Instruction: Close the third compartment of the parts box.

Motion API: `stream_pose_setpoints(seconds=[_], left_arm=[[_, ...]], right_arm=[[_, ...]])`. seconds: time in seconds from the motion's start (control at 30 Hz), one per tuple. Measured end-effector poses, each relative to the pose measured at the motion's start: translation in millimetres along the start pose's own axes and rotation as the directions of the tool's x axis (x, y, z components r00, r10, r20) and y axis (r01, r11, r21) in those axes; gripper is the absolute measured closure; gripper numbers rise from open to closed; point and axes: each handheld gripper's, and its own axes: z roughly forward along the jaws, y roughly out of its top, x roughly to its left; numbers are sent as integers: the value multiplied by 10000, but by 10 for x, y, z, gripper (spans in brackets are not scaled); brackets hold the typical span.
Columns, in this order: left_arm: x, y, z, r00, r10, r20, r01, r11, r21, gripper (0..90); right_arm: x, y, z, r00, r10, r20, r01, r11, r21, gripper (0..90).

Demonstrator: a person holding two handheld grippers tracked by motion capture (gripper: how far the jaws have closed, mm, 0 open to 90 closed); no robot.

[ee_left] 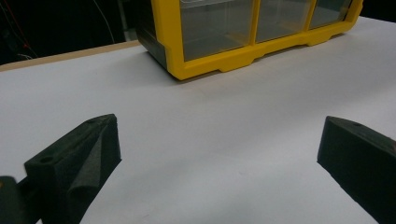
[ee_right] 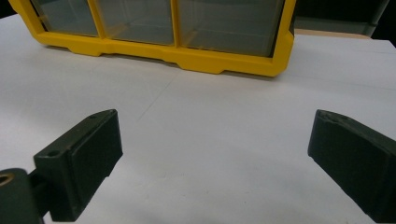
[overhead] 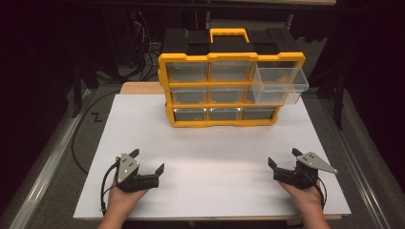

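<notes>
At the far middle of the white counter (overhead: 210,157) stands a yellow-framed drawer organiser (overhead: 232,90), three rows of three clear plastic drawers under a black top with a yellow carry handle (overhead: 229,34). Its top-right drawer (overhead: 279,85) is pulled well out, hanging forward over the right end of the middle row; the other drawers sit flush. The pulled-out drawer looks empty, though its clear walls make that hard to confirm.

Both pairs of tongs rest low near the counter's near edge, well apart from the organiser. The left tongs (overhead: 149,161) are spread wide and hold nothing; in the left gripper view the two black jaws stand far apart over bare white surface, with the organiser's lower left corner (ee_left: 180,70) ahead. The right tongs (overhead: 284,158) are likewise spread and empty, looking toward the bottom row and the lower right corner of the frame (ee_right: 280,65).

The open drawer is probably the thing to handle. It appears light, thin-walled and stiff, with smooth, glossy plastic that could slip under hard jaws and might crack if squeezed sharply. A sensible hold would be on its front wall or top lip, pinched gently, or a flat push on the front face to slide it home. The organiser itself seems light enough to skid backward under a push, so steadying the frame with the other tongs would likely help.
</notes>
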Motion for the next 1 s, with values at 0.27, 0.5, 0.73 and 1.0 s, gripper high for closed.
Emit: stream_pose_setpoints(seconds=[0.27,0.5,0.73,1.0], left_arm=[[0,1,-5,10000,-13,68,12,10000,21,3],[1,5,-13,10000,-66,69,67,10000,-63,3],[2,5,-13,10000,-78,42,79,10000,-26,3],[1,3,-14,10000,-36,76,36,10000,-1,3]], right_arm=[[0,-1,-8,9999,-115,-78,115,9999,5,48],[-6,-1,-24,10000,-83,-5,83,10000,13,88],[-14,0,-49,9998,-166,134,167,9998,-102,159],[-22,-5,-53,9994,-281,188,281,9996,-2,203]])
